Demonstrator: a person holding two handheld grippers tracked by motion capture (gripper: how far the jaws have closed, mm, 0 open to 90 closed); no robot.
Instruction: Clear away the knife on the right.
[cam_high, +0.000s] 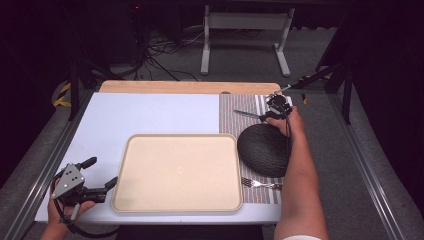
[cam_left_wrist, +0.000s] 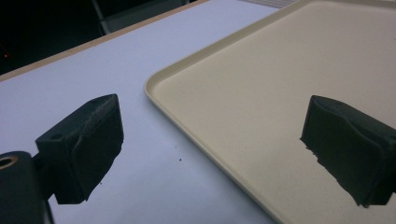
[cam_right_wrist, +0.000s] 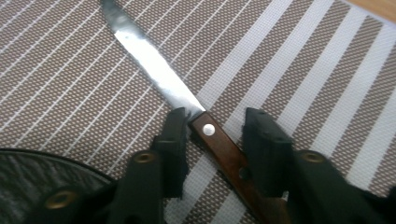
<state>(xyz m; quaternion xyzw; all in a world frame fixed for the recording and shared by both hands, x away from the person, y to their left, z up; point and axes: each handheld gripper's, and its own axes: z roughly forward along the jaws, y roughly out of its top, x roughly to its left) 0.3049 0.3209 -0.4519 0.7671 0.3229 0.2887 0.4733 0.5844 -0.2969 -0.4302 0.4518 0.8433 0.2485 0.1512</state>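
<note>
Right claw (cam_right_wrist: 212, 140) astride the knife (cam_right_wrist: 205, 128) handle on the striped placemat (cam_right_wrist: 303, 70), not yet clenched. Handle running back between the jaws, blade pointing ahead. Left claw (cam_left_wrist: 210, 144) released, well apart.

The knife (cam_right_wrist: 187, 100) has a bright, polished metal blade and a glossy brown wooden handle with metal rivets. It lies on a woven placemat (cam_right_wrist: 289, 60), coarse cloth with brown and white stripes. The plate (cam_high: 263, 149) looks dark, matt and ribbed. The tray (cam_high: 177, 172) is smooth, matt beige plastic. The table (cam_high: 150, 112) top is smooth matt white. The fork (cam_high: 260, 184) is shiny metal.
</note>
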